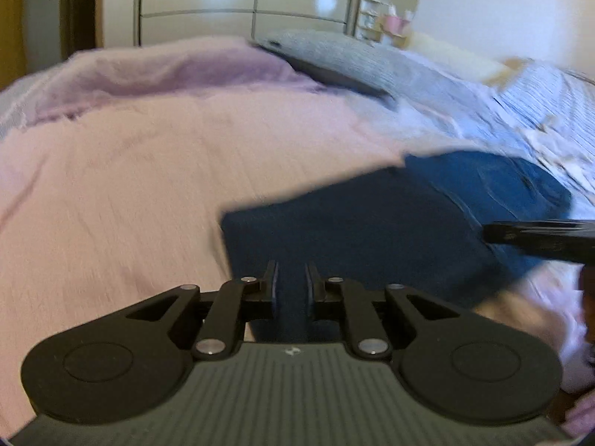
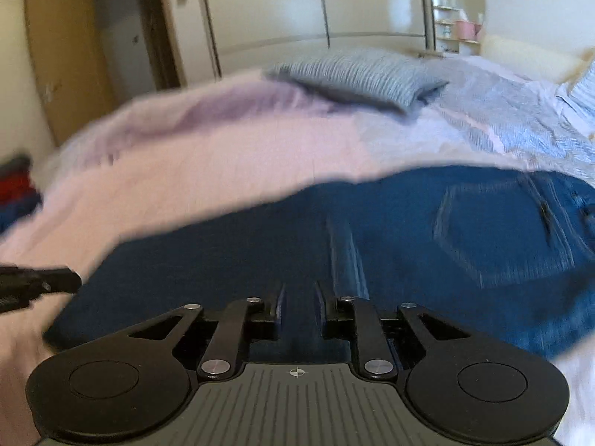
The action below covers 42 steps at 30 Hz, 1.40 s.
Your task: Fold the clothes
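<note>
A pair of blue jeans (image 1: 390, 223) lies folded on the pink bedspread (image 1: 148, 186). In the right wrist view the jeans (image 2: 372, 245) fill the foreground, back pocket to the right. My left gripper (image 1: 292, 282) hovers over the near left edge of the jeans, fingers a small gap apart with only fabric showing behind. My right gripper (image 2: 299, 303) is over the jeans' near edge, fingers likewise slightly apart and empty. Each gripper shows in the other's view: the right one at the edge of the left wrist view (image 1: 539, 238), the left one in the right wrist view (image 2: 37, 286).
A grey striped pillow (image 2: 357, 74) and a light blue patterned quilt (image 2: 502, 119) lie at the far side of the bed. White wardrobe doors (image 2: 297, 11) and a brown door (image 2: 67, 55) stand behind. Red and blue clothes (image 2: 15, 193) sit at far left.
</note>
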Motion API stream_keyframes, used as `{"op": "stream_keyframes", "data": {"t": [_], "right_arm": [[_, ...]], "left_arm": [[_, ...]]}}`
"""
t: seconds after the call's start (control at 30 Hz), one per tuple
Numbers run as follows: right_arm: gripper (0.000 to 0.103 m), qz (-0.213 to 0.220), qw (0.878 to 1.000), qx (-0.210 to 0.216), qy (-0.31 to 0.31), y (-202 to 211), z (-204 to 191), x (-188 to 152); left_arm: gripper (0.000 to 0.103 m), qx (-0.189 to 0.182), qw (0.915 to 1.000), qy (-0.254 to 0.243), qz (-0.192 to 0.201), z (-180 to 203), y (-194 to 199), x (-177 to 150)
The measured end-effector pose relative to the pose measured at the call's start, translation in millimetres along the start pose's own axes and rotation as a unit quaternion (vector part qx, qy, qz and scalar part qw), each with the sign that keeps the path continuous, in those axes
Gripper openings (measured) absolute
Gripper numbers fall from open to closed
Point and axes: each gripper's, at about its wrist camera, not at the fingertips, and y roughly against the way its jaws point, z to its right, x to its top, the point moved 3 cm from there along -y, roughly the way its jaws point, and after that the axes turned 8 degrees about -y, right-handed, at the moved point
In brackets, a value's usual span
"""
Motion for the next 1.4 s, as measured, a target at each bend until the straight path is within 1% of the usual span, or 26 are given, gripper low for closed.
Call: {"op": "stream_keyframes", "data": {"t": [0.07, 0.13, 0.2, 0.23, 0.27, 0.3, 0.33, 0.37, 0.4, 0.43, 0.47, 0.53, 0.57, 0.63, 0.77, 1.0, 1.23, 1.4], "right_arm": [[0.019, -0.042, 0.999, -0.025, 0.005, -15.8, 0.5, -21.0], [0.019, -0.041, 0.999, -0.028, 0.011, -19.3, 0.0, -26.8], [0.019, -0.056, 0.998, -0.033, 0.005, -11.3, -2.9, -19.0], [0.019, -0.062, 0.997, -0.035, 0.002, -7.0, -4.2, -15.4], [0.02, -0.06, 0.997, -0.039, -0.003, -0.3, -3.5, -15.2], [0.023, -0.057, 0.997, -0.043, -0.009, 6.5, -2.6, -15.1], [0.041, -0.054, 0.997, -0.049, -0.018, 14.0, -0.2, -16.2], [0.069, -0.054, 0.997, -0.054, -0.025, 20.8, 1.1, -18.7], [0.076, -0.054, 0.996, -0.06, -0.036, 27.4, 4.4, -21.2], [0.077, -0.052, 0.996, -0.063, -0.043, 33.0, 6.8, -24.5], [0.077, -0.056, 0.995, -0.068, -0.049, 38.9, 8.6, -29.2], [0.077, -0.063, 0.993, -0.075, -0.059, 50.4, 10.3, -34.8], [0.077, -0.061, 0.993, -0.075, -0.064, 56.1, 11.1, -35.3], [0.077, -0.049, 0.994, -0.07, -0.07, 72.2, 10.1, -33.9], [0.077, -0.027, 0.995, -0.071, -0.063, 99.7, 4.4, -29.6], [0.077, -0.014, 0.995, -0.068, -0.072, 132.9, -5.7, -34.0], [0.077, -0.004, 0.995, -0.061, -0.077, 158.7, -9.6, -40.3], [0.077, 0.005, 0.995, -0.058, -0.081, 172.5, -9.4, -41.4]], "left_arm": [[0.012, 0.009, 0.9999, -0.003, -0.011, 9.7, 0.0, -16.5], [0.012, 0.031, 0.9994, 0.0, -0.019, 15.3, 1.6, -11.5], [0.012, 0.051, 0.9983, 0.004, -0.029, 21.0, 5.2, -3.2], [0.012, 0.056, 0.9978, 0.006, -0.035, 23.8, 8.0, 1.1], [0.012, 0.06, 0.9973, 0.009, -0.04, 26.8, 11.1, 4.4], [0.012, 0.063, 0.9969, 0.011, -0.047, 29.9, 14.3, 6.0], [0.012, 0.066, 0.9963, 0.011, -0.054, 33.3, 17.4, 6.2], [0.014, 0.067, 0.996, 0.011, -0.058, 37.1, 21.4, 5.7], [0.016, 0.067, 0.9956, 0.011, -0.064, 41.0, 26.2, 4.3], [0.02, 0.066, 0.9952, 0.014, -0.071, 44.8, 31.1, 2.3], [0.022, 0.064, 0.9949, 0.018, -0.076, 48.9, 35.4, 0.1], [0.023, 0.057, 0.9949, 0.019, -0.081, 55.0, 42.9, -3.1], [0.026, 0.056, 0.9948, 0.019, -0.083, 58.5, 47.9, -4.1], [0.03, 0.06, 0.9947, 0.016, -0.081, 65.0, 59.1, -4.9], [0.031, 0.072, 0.995, 0.007, -0.069, 74.8, 81.2, -3.2], [0.033, 0.082, 0.9953, -0.007, -0.05, 86.4, 112.1, -3.2], [0.034, 0.08, 0.9959, -0.015, -0.041, 98.9, 132.5, -7.9], [0.034, 0.075, 0.9965, -0.023, -0.027, 108.7, 142.7, -5.2]]}}
